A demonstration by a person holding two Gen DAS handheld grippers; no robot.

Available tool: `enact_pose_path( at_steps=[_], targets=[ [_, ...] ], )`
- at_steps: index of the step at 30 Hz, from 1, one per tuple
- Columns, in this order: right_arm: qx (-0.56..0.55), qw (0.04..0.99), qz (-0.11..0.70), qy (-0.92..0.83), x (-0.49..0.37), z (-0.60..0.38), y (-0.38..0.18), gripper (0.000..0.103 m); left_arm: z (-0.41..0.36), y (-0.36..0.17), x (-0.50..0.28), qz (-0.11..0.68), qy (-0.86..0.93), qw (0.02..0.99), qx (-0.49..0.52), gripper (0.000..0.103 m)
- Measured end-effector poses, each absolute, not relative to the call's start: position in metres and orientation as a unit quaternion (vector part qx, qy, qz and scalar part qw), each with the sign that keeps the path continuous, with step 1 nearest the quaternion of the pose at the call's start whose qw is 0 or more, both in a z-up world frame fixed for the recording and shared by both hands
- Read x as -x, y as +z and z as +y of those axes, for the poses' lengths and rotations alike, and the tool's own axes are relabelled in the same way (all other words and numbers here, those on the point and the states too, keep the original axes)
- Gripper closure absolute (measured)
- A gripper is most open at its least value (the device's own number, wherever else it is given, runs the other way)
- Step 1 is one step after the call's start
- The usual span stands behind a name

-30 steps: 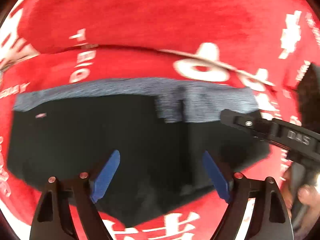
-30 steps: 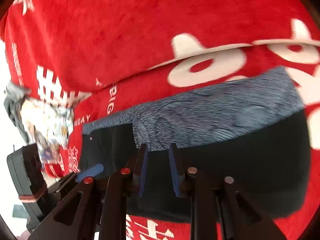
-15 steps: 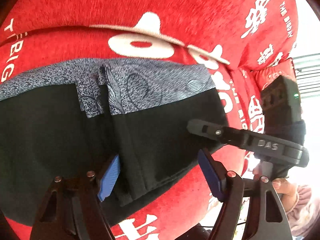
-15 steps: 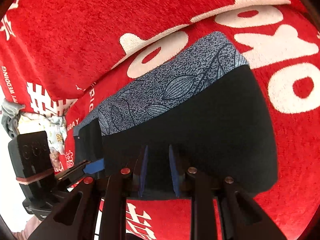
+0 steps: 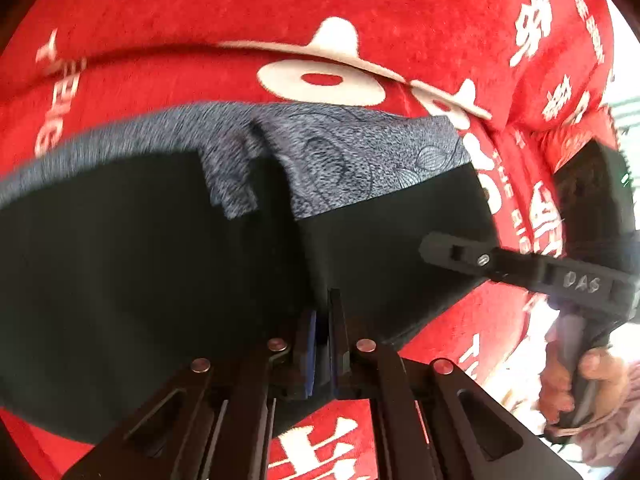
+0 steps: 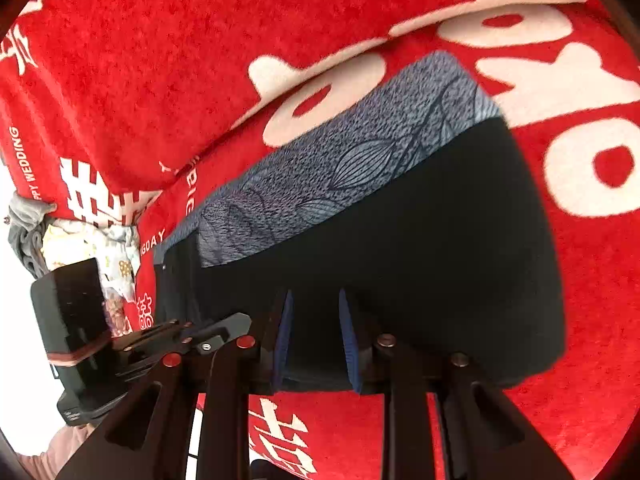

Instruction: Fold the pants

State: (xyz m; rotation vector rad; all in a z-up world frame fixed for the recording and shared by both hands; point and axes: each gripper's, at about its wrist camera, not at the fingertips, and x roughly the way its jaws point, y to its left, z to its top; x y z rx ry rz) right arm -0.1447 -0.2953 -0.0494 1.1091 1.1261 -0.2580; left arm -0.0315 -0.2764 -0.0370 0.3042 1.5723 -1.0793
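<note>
On the red plush blanket with white lettering (image 5: 360, 8), which is covering a padded surface of uncertain kind, the black pants with a grey leaf-patterned band (image 5: 160, 260) are lying flat, already doubled into a compact layered block. In the left wrist view, an overlapping fold edge is showing near the middle of the garment, so at least one fold appears to be finished. The left claw (image 5: 322, 344) is sitting at the near hem with its blue pads drawn tight together, apparently pinching the black cloth edge. The right claw (image 6: 316, 344) is standing narrow over the near hem farther along, its pads apparently gripping a thicker bunch of the fabric. Both claws are therefore taking hold of the same near edge. A judgement: the remaining work is probably one more fold, carrying this hem toward the patterned band, then smoothing. A heap of pale laundry (image 6: 80, 240) is lying beside the blanket, well apart.
</note>
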Motion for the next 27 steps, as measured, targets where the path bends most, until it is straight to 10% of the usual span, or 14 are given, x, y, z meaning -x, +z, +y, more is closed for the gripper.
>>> enact_pose_path(
  at_steps=[6, 11, 27],
  targets=[
    [-0.485, 0.700, 0.512, -0.114, 0.134, -0.289, -0.047, 0.076, -0.282, -0.027, 0.038, 0.655, -0.422, 0.605, -0.164, 0.086],
    [-0.450, 0.718, 0.522, -0.099, 0.113, -0.284, -0.034, 0.076, -0.274, -0.015, 0.035, 0.637, -0.379, 0.648, -0.175, 0.031],
    [-0.370, 0.711, 0.594, -0.074, 0.065, -0.230, -0.051, 0.071, -0.216, -0.033, 0.007, 0.659, -0.259, 0.669, -0.224, 0.031]
  ],
)
